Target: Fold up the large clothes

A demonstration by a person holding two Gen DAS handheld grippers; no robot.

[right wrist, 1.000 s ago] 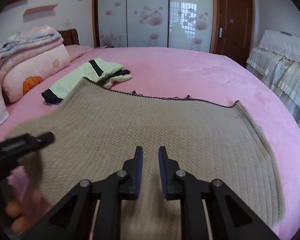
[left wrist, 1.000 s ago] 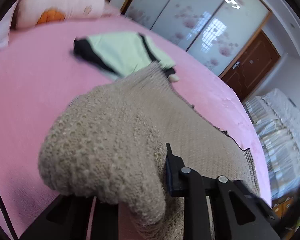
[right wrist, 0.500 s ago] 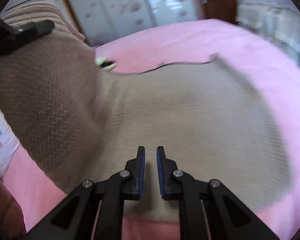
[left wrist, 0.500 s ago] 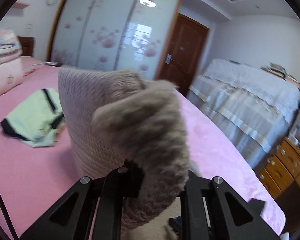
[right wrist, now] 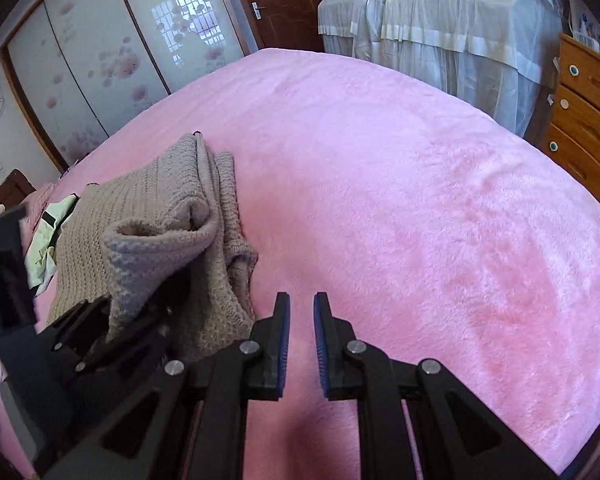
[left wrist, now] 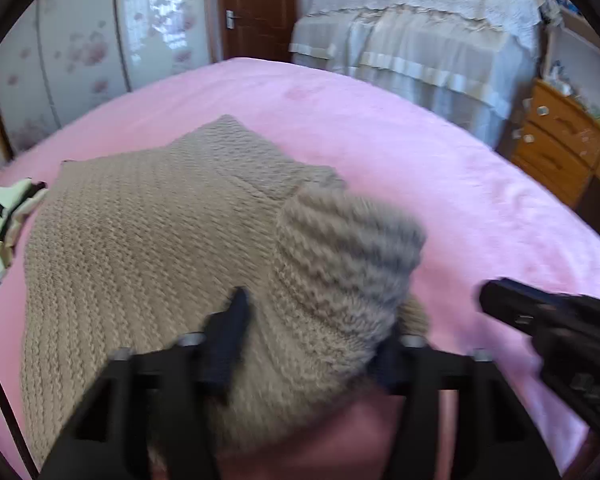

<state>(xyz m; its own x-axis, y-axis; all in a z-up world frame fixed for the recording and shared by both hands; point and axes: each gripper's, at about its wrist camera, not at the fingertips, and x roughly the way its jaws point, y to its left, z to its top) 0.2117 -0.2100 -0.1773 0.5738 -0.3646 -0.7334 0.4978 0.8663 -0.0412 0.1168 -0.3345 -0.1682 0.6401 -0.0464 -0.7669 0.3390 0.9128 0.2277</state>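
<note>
On the pink bed [right wrist: 400, 184], the sweater [left wrist: 148, 240] now lies doubled at 9 o'clock; the left gripper [left wrist: 308, 332] still pinches its carried-over edge, the right gripper [right wrist: 301, 320] slightly spread, empty: one fold nearly laid

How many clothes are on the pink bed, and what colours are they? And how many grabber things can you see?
Beige knitted sweater: 1
Light green garment with black trim: 1
Grippers: 2, the left gripper with sweater between its fingers, and the right gripper over the pink bed
Total: 2 clothes and 2 grippers, 4 things.
</note>
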